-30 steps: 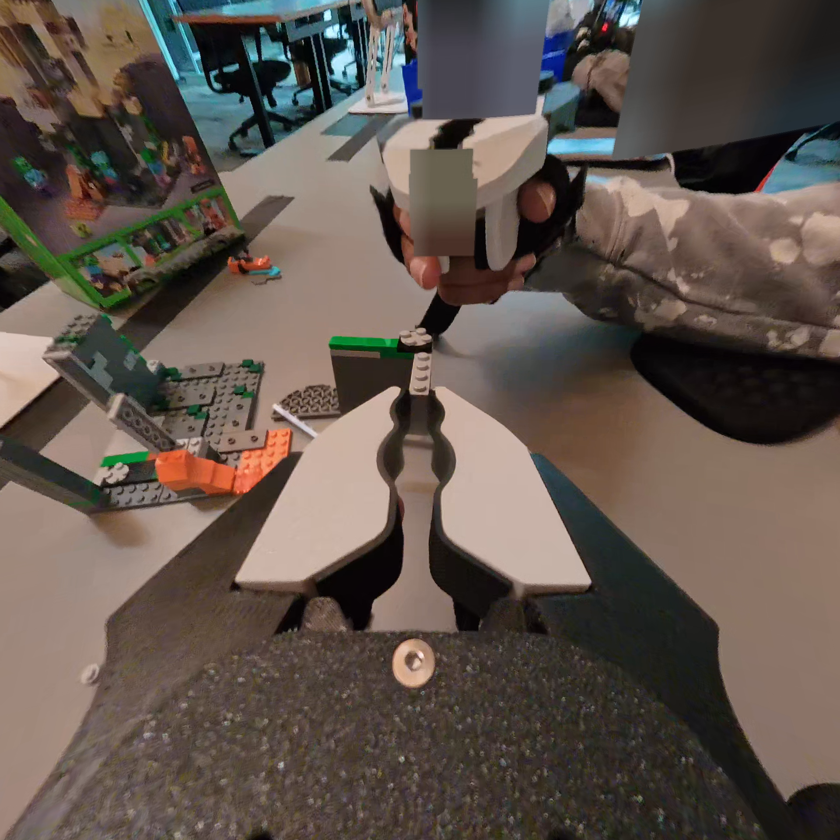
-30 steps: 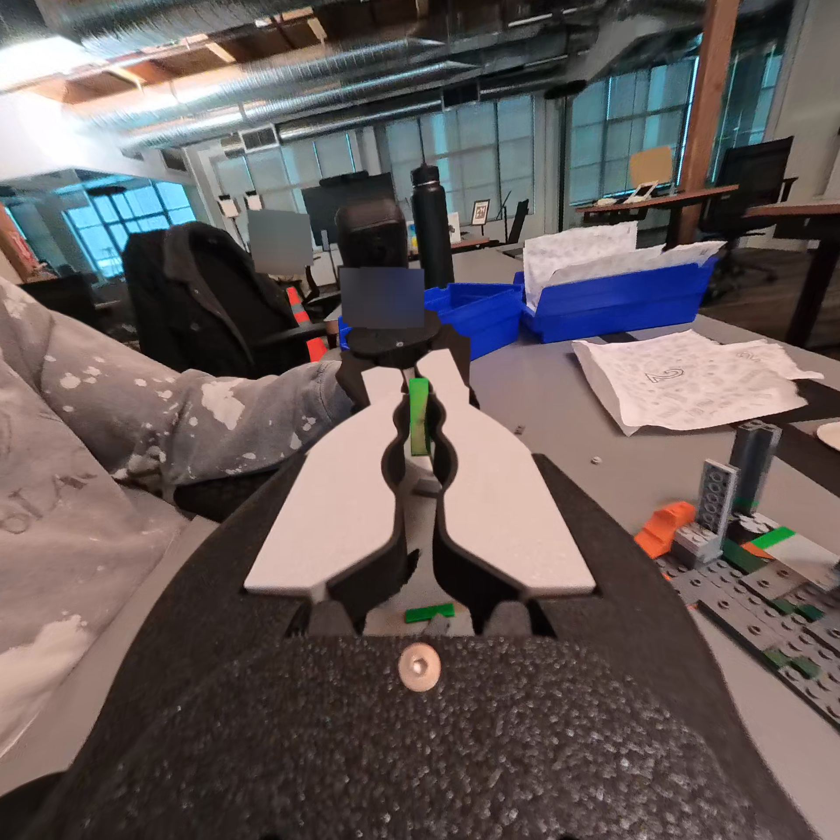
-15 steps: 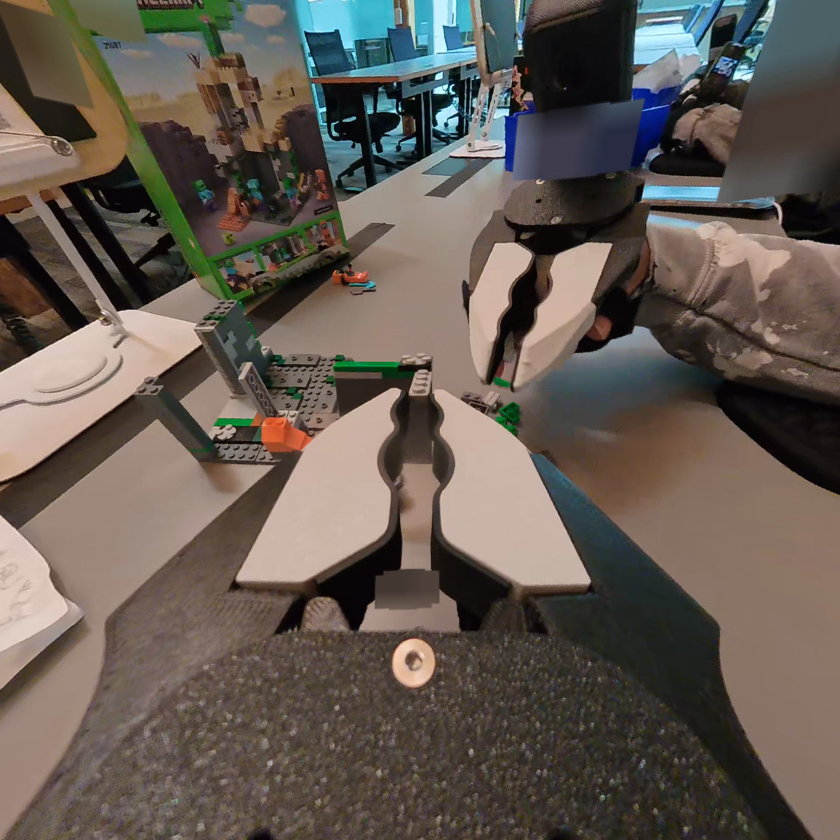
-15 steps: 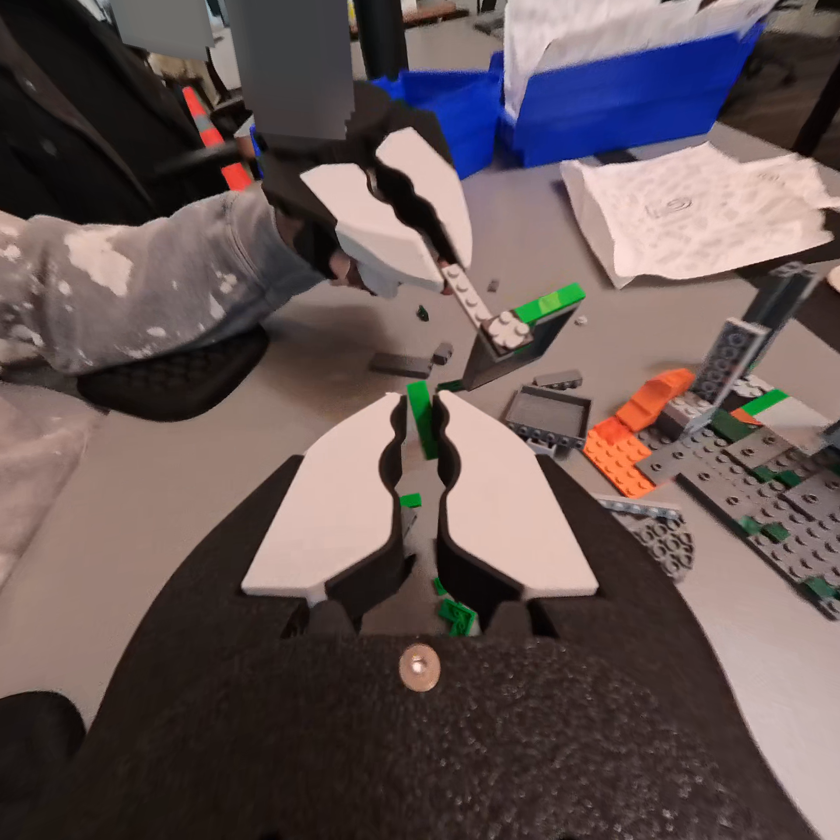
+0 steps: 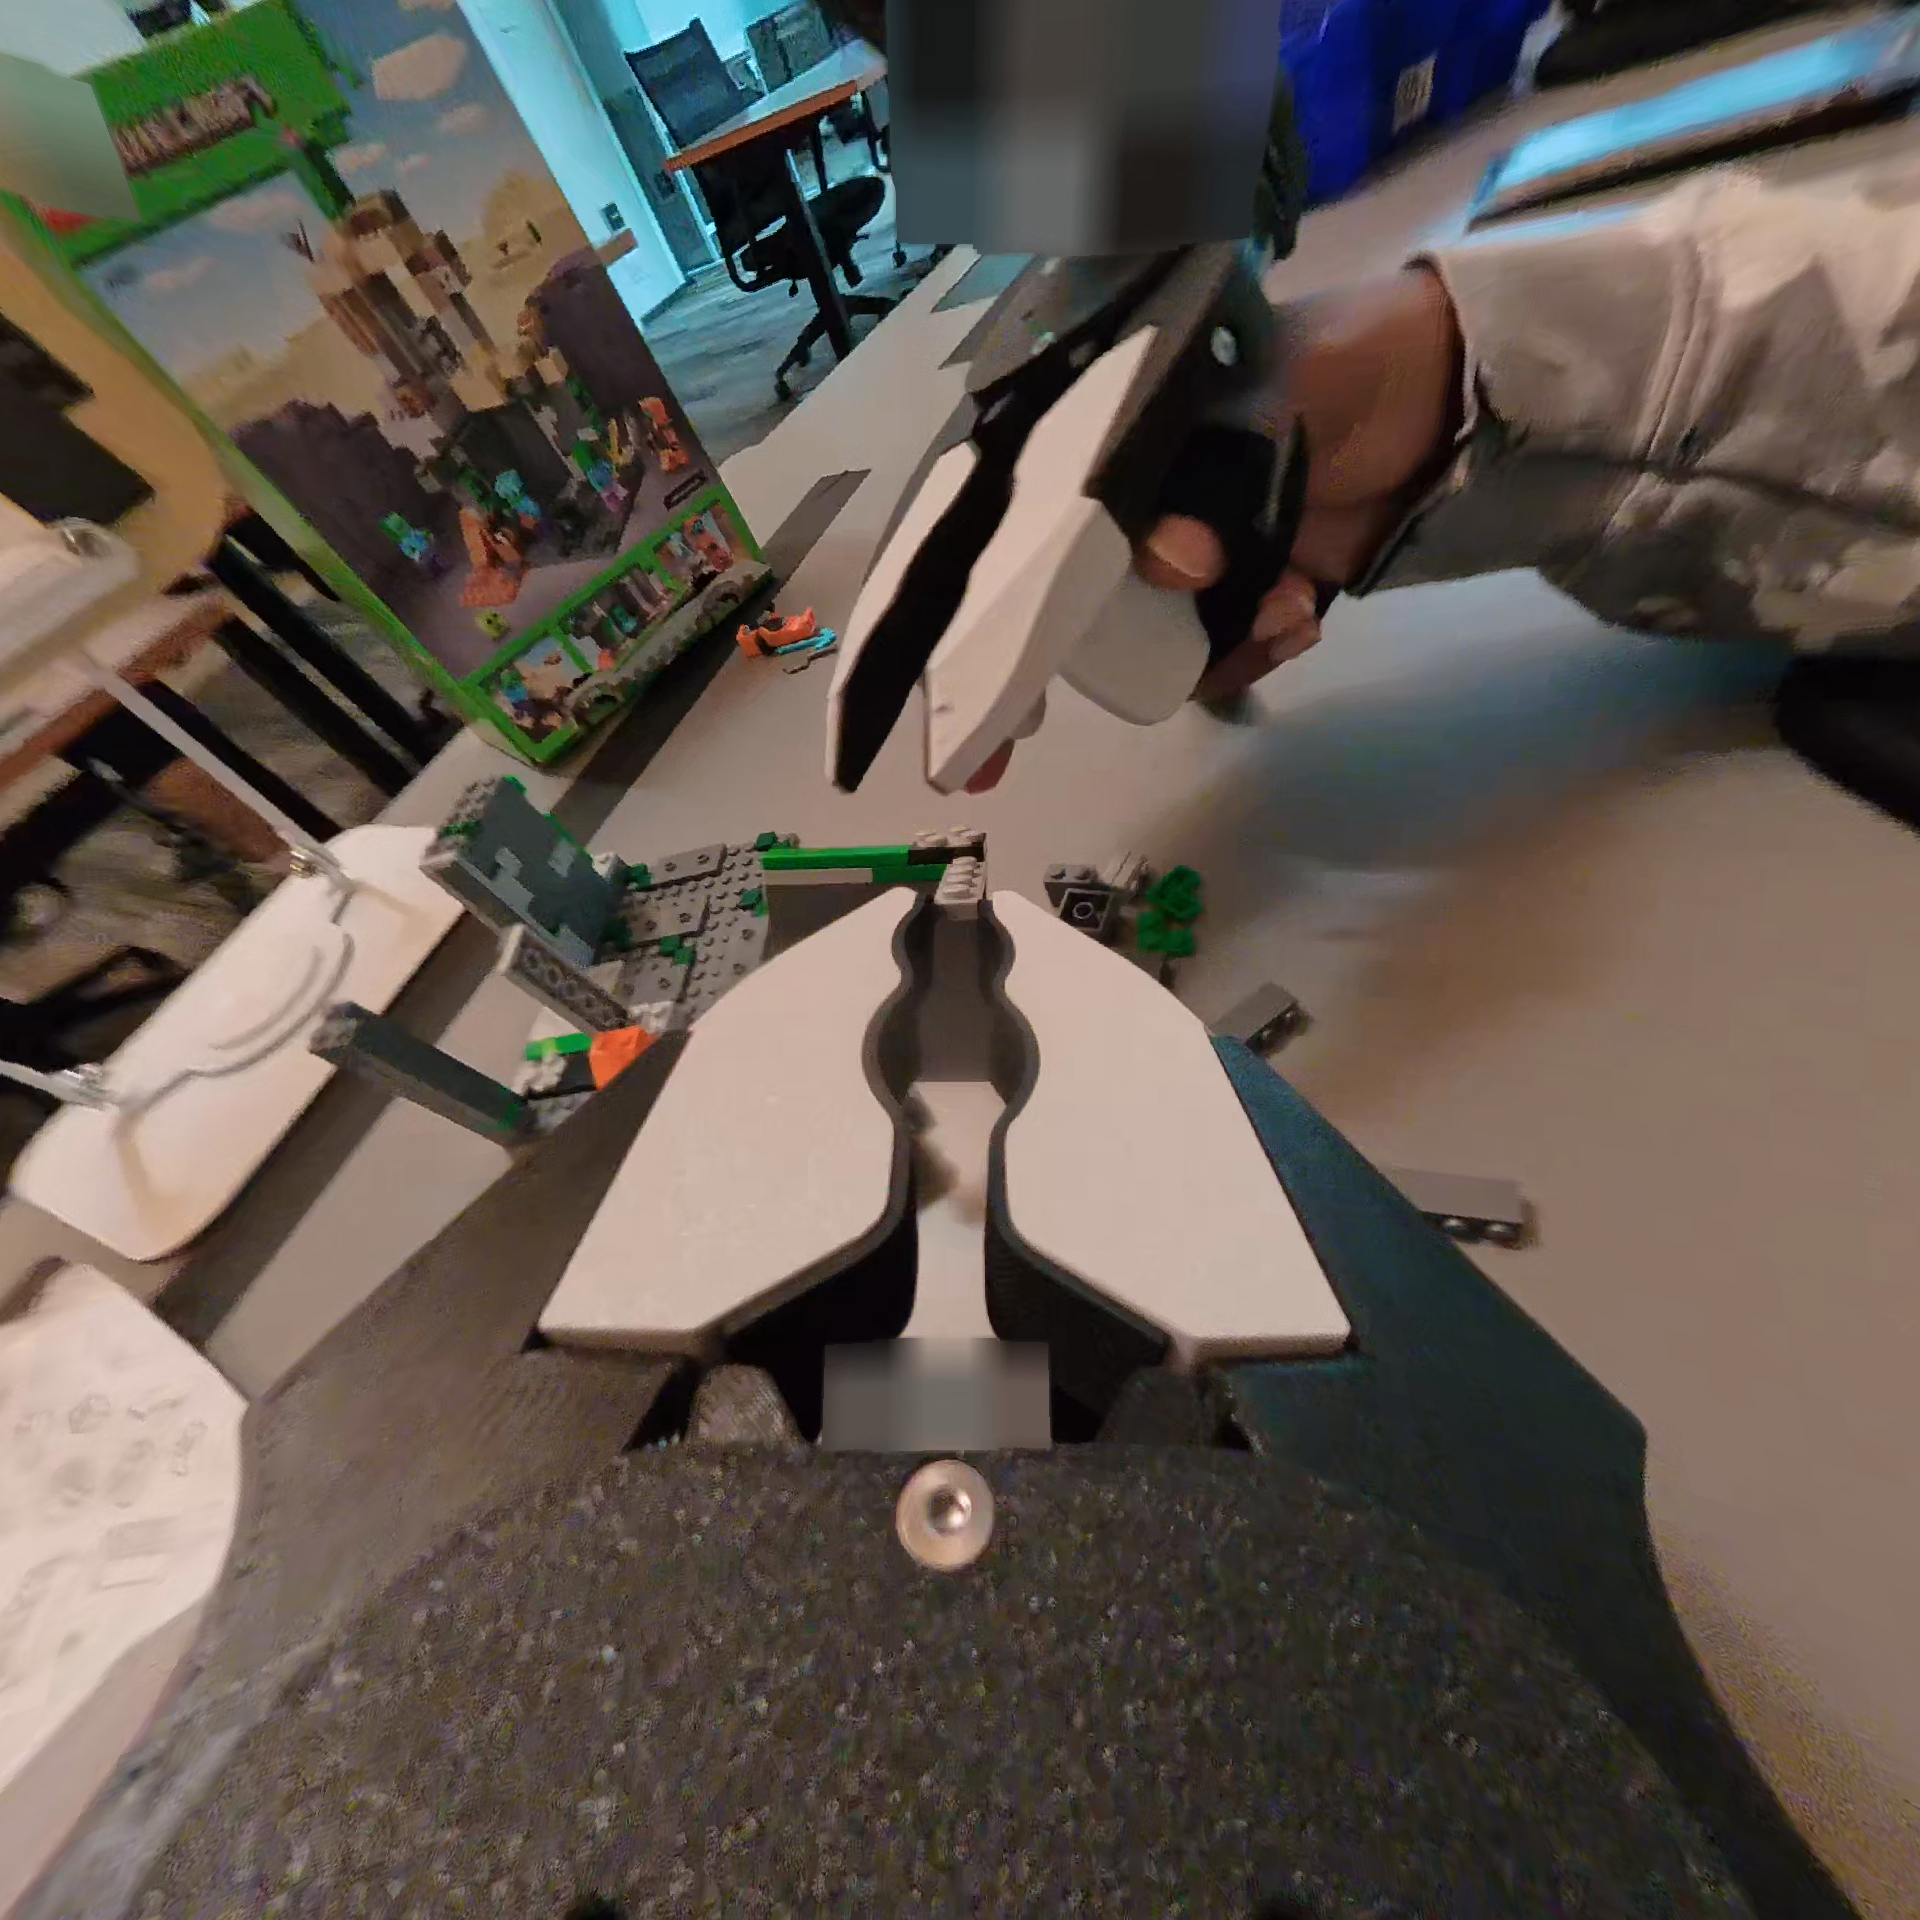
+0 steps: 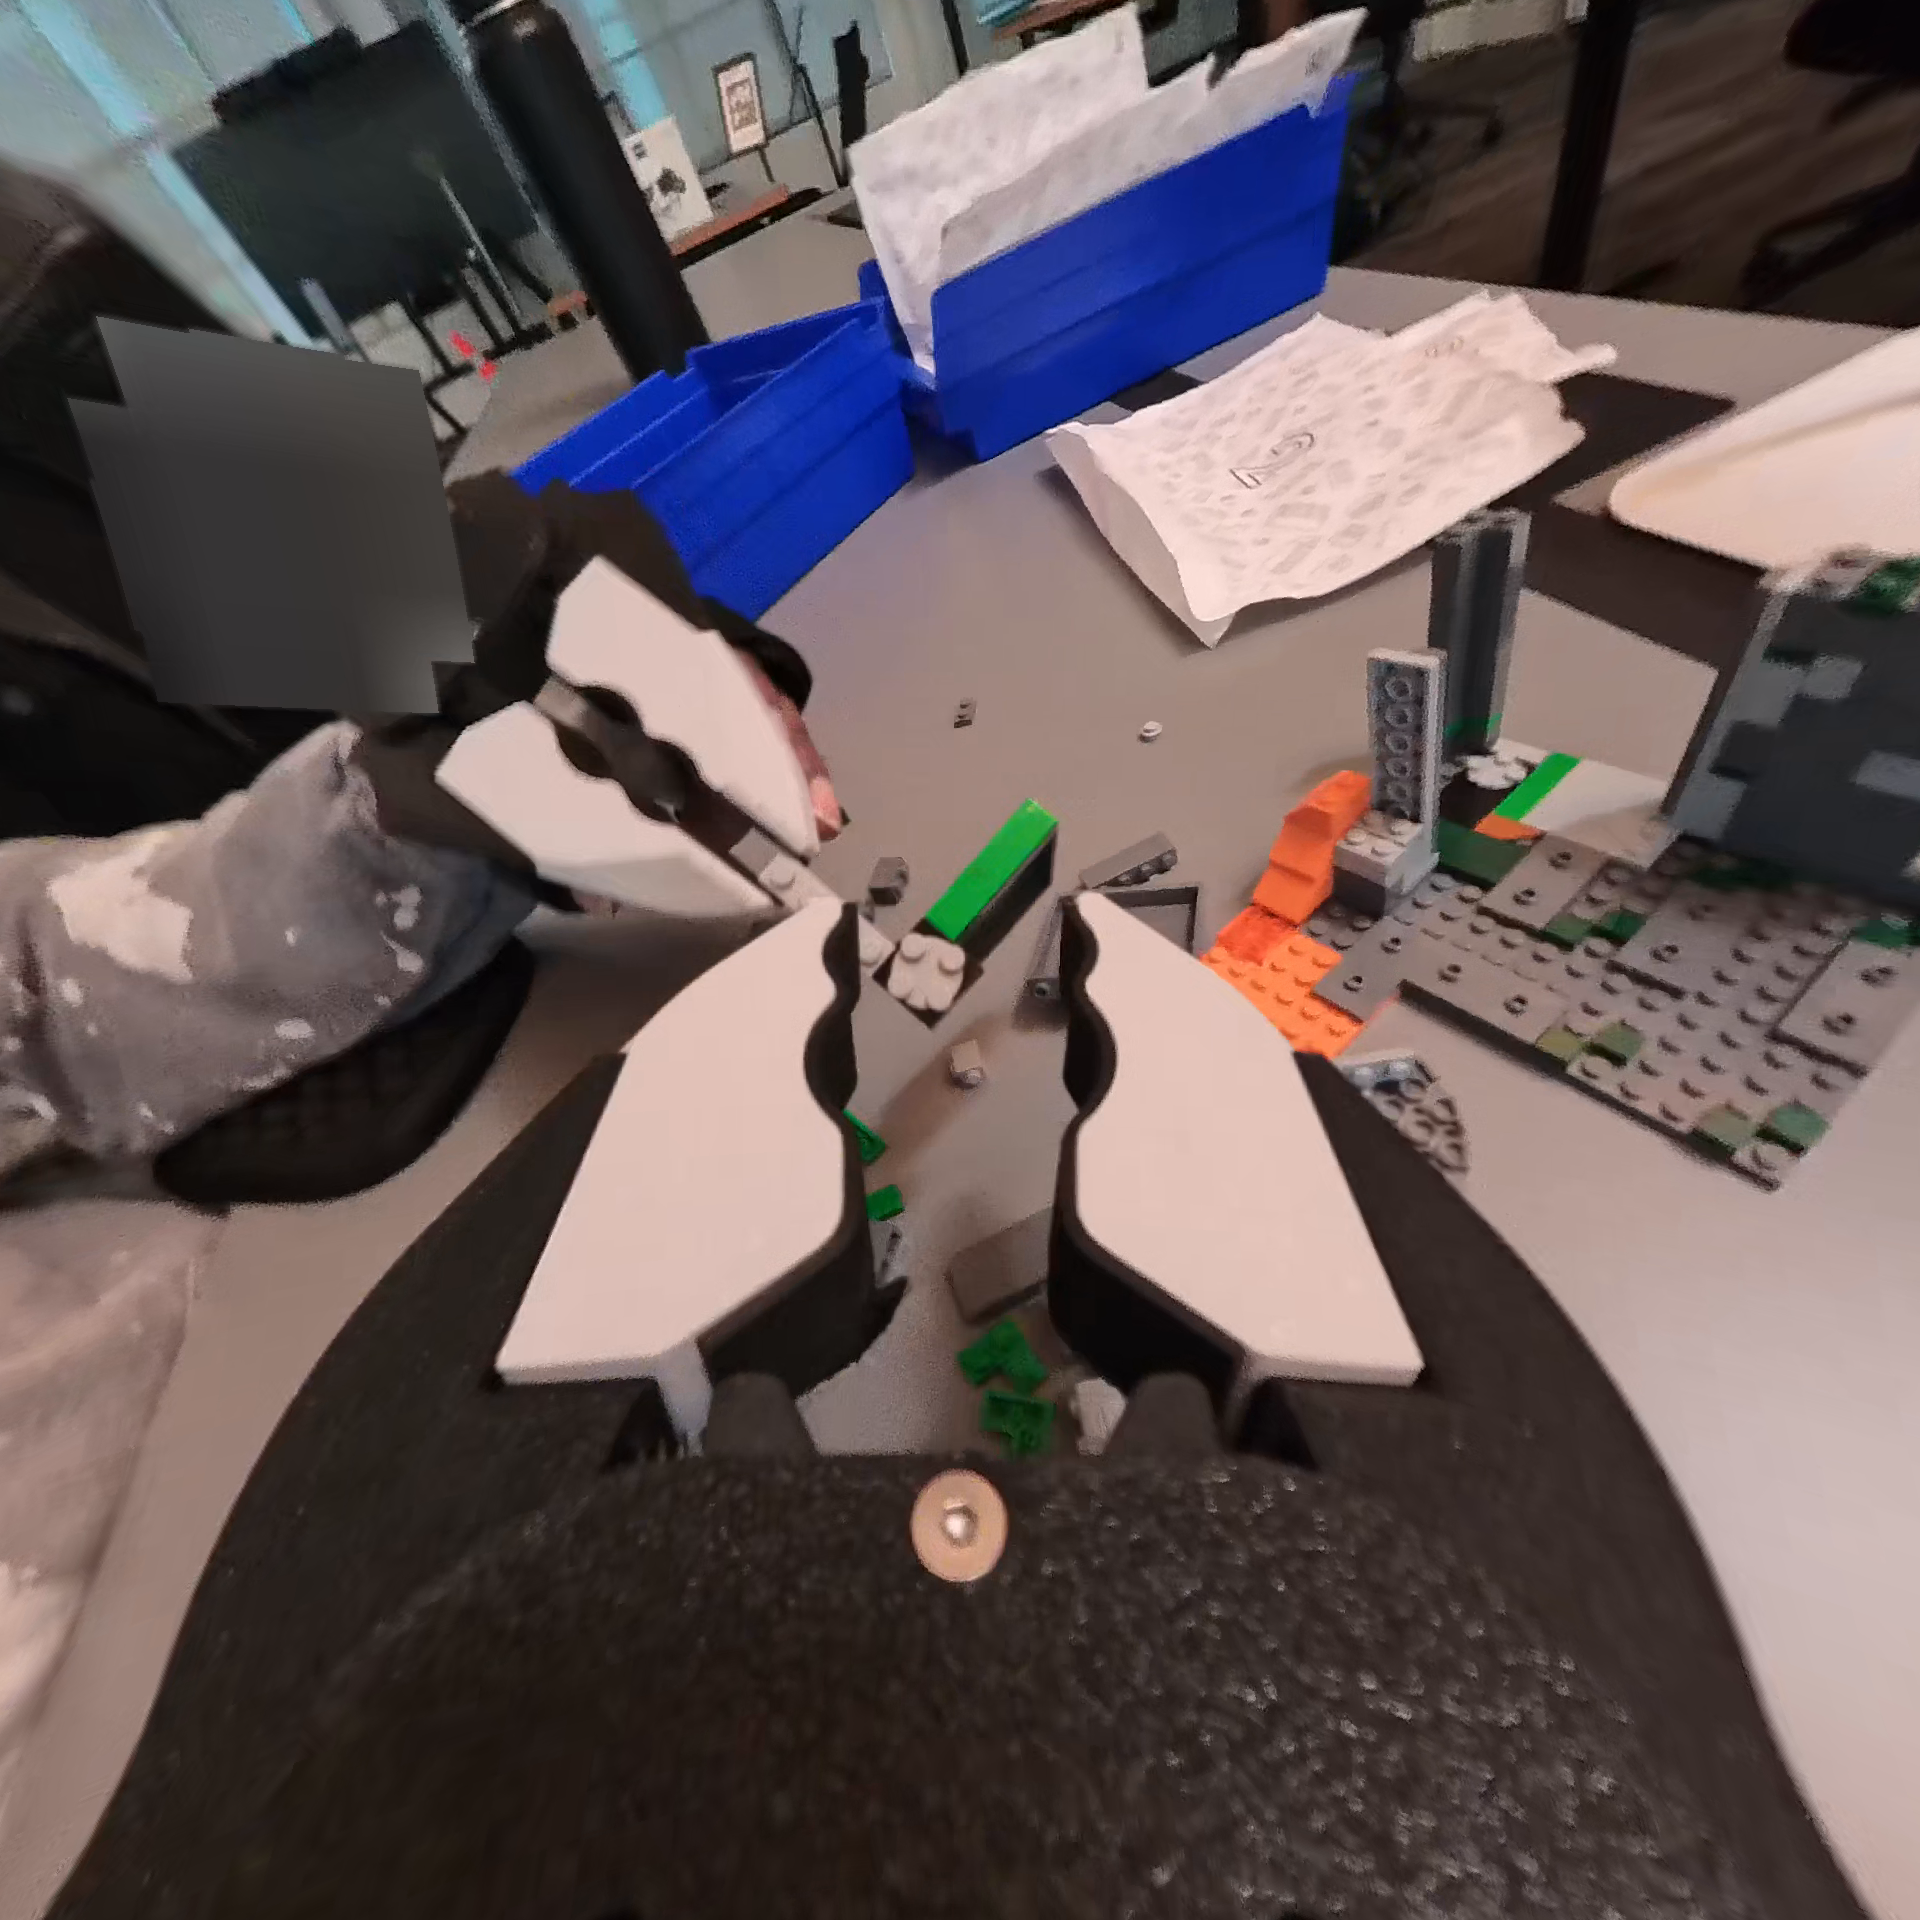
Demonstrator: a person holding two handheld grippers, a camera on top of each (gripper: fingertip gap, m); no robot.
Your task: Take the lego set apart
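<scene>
Right wrist view: right tool [image 6: 961, 925] gapes empty just short of the green-topped piece [image 6: 971, 899]. Left tool [image 5: 951, 904] clamps its grey plate [image 5: 958, 888]. Rigid, light; I'd pinch the green edge.

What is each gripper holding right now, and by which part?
Left gripper pinches the light grey plate at one end of the green-topped piece. Right gripper is open, holding nothing.
</scene>
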